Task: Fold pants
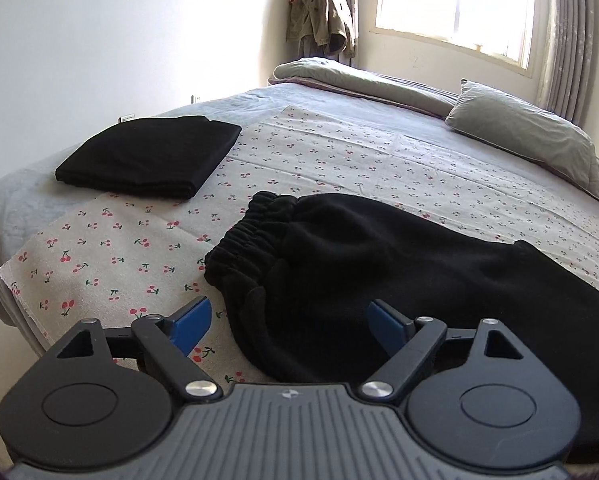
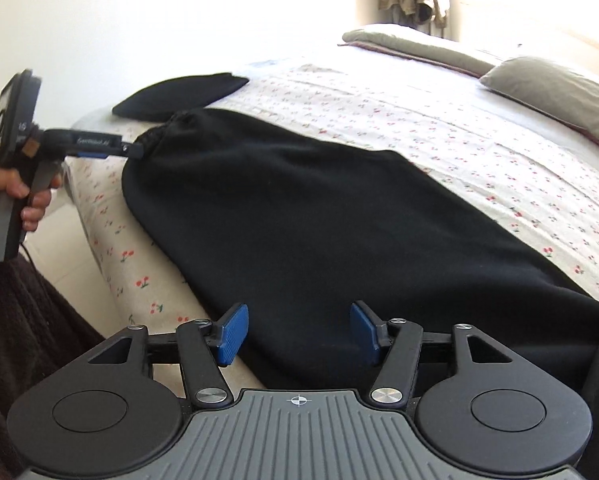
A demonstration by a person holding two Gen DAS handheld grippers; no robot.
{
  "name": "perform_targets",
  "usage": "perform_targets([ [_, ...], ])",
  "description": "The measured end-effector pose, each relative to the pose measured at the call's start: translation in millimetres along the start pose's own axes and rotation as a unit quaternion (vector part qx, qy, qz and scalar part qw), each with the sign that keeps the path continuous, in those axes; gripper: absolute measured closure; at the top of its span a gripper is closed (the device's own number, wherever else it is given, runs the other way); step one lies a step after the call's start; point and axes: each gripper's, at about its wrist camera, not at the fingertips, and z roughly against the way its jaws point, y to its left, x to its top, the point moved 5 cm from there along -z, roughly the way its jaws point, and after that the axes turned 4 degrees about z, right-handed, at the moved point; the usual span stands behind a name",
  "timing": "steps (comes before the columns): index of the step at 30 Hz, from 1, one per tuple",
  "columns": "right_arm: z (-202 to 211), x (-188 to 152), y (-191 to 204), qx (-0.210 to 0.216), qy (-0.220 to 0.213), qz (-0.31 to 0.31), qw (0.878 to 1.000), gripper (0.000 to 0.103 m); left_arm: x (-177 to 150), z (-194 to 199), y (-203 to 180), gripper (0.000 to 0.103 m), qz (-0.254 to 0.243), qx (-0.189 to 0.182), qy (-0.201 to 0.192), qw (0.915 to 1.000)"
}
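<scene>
Black pants point(image 1: 379, 264) lie flat along the near edge of the bed, their elastic waistband point(image 1: 251, 236) bunched at the left. My left gripper point(image 1: 289, 326) is open wide just above the waist end, and its blue pads point(image 1: 191, 324) press on nothing. In the right wrist view the same pants point(image 2: 299, 220) stretch away from my right gripper point(image 2: 297, 332), which is open over their near end, with cloth below the gap but not pinched. The left gripper point(image 2: 133, 151), held by a hand point(image 2: 3, 200), points at the waistband there.
A folded black garment point(image 1: 147, 156) rests on the far left of the cherry-print cloth point(image 1: 119, 248). A grey pillow point(image 1: 527, 136) and a folded quilt point(image 1: 363, 80) lie at the head of the bed. The bed edge point(image 2: 111, 264) drops to the floor at the left.
</scene>
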Motion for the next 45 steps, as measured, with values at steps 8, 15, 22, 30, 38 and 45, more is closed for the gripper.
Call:
perform_targets([
  [8,27.1,-18.6,-59.5,-0.089,-0.004,-0.072,0.993,0.030,-8.1,3.3,-90.5,0.002,-0.055,-0.121,0.014,0.9911],
  [15,51.5,-50.3,-102.2,-0.139,0.008,-0.116,0.983,0.022,-27.8,-11.9,-175.1,0.000,-0.081,-0.213,0.071,0.9711],
  [22,71.8,-83.8,-139.7,-0.173,0.017,-0.163,0.971,0.019,-49.0,-21.3,-245.6,0.000,-0.120,-0.257,0.107,0.9528],
  [30,88.3,-105.9,-179.2,-0.205,0.016,-0.197,0.959,0.013,-74.9,-26.4,-307.8,0.000,-0.151,-0.289,0.135,0.9357],
  [38,98.8,-116.9,-216.0,-0.218,0.016,-0.228,0.949,0.012,-86.8,-30.2,-373.0,0.000,-0.169,-0.340,0.135,0.9151],
  [45,109.4,-127.6,-245.3,-0.231,0.014,-0.263,0.937,0.012,-94.8,-32.8,-417.4,0.002,-0.188,-0.383,0.098,0.8991],
])
